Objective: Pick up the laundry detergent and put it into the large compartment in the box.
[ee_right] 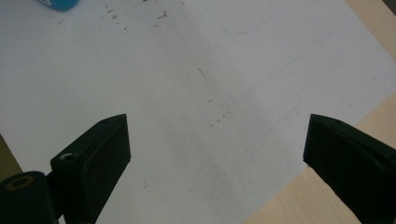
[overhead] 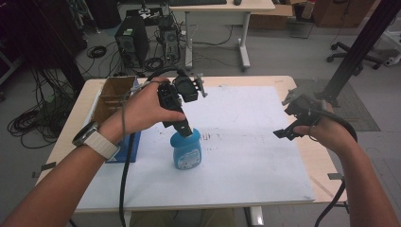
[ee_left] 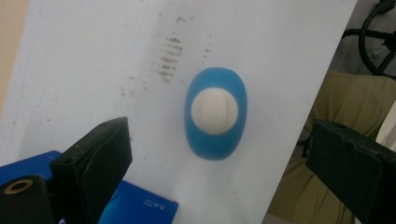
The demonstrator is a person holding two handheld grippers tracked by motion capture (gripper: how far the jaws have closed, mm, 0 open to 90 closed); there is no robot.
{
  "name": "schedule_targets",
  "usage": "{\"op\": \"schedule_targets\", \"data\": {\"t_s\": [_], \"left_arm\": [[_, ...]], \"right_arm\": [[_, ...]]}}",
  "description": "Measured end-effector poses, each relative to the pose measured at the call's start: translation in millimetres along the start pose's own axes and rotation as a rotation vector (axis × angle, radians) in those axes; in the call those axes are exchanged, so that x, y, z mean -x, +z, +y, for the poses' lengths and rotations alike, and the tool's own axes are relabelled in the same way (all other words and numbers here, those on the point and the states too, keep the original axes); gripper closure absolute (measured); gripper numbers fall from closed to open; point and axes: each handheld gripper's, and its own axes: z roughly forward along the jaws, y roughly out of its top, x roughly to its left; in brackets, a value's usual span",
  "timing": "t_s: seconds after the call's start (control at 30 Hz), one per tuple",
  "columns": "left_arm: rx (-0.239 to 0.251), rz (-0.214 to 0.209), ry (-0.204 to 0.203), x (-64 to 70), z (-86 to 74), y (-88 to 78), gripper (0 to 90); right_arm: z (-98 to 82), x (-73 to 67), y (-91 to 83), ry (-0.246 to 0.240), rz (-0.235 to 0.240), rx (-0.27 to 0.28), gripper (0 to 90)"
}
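Note:
A blue bottle [overhead: 187,152] with a white cap [overhead: 190,135] stands upright on the white sheet [overhead: 250,146], left of the table's middle. My left gripper [overhead: 182,126] points straight down just above the cap. In the left gripper view, the bottle [ee_left: 215,142] and its cap [ee_left: 215,111] lie below and between the wide-apart black jaws of the left gripper [ee_left: 219,135], which is open and touches nothing. My right gripper [overhead: 288,118] hovers open over the sheet's right edge. In the right gripper view, the right gripper [ee_right: 217,135] has only bare sheet [ee_right: 196,93] under it.
A blue flat box [overhead: 128,147] [ee_left: 135,205] lies at the sheet's left edge, with an open cardboard box [overhead: 113,94] behind it. The wooden table edge [ee_right: 327,205] runs close to the right gripper. A computer tower [overhead: 132,40], cables and a desk stand on the floor beyond.

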Motion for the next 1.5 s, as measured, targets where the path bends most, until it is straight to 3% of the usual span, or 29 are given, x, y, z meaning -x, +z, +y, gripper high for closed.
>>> {"op": "schedule_targets", "data": {"t_s": [0.4,1.5], "left_arm": [[0.015,-0.010,0.017,-6.7,-1.4,11.9,7.5],[-0.020,-0.037,0.032,-7.8,1.5,50.5,7.9]], "right_arm": [[2.6,0.9,3.2,0.000,0.003,-0.003,7.5],[0.0,1.2,5.2,0.009,0.005,-0.005,7.5]]}}
